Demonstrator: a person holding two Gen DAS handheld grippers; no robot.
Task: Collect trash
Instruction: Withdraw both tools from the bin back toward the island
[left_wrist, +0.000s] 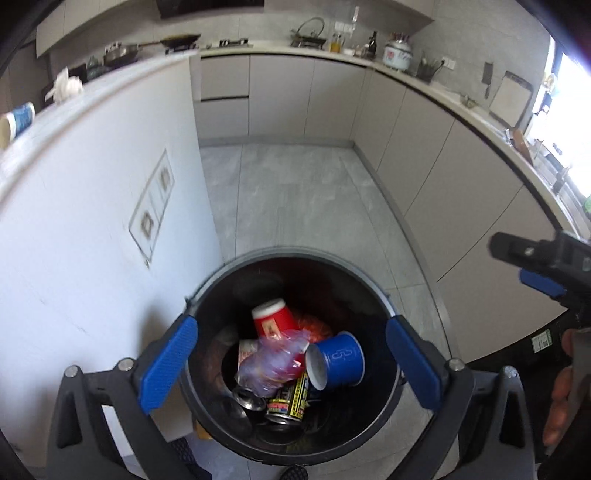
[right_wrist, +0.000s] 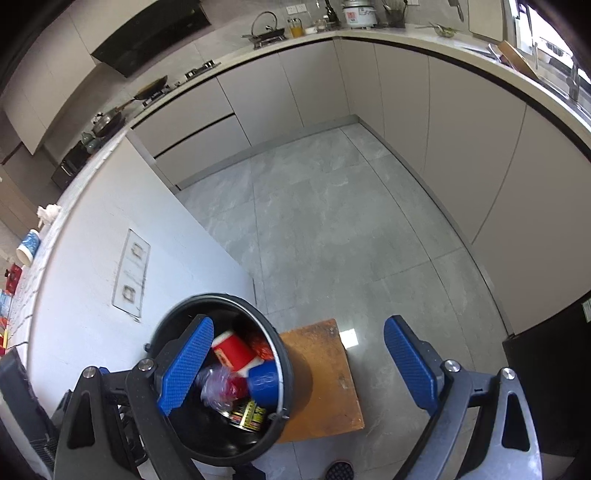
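Both my grippers, left (left_wrist: 291, 363) and right (right_wrist: 299, 369), hang released over the bin (left_wrist: 295, 254); cups (left_wrist: 338, 360) and cans (left_wrist: 288, 404) lie inside, one cup (left_wrist: 16, 120) waits on the counter (left_wrist: 110, 96) beside it.

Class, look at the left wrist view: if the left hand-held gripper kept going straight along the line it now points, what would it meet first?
Most likely the trash in the black bin: the open left hand-held gripper frames the crumpled plastic bag between the red cup and blue cup. Depth is unclear.
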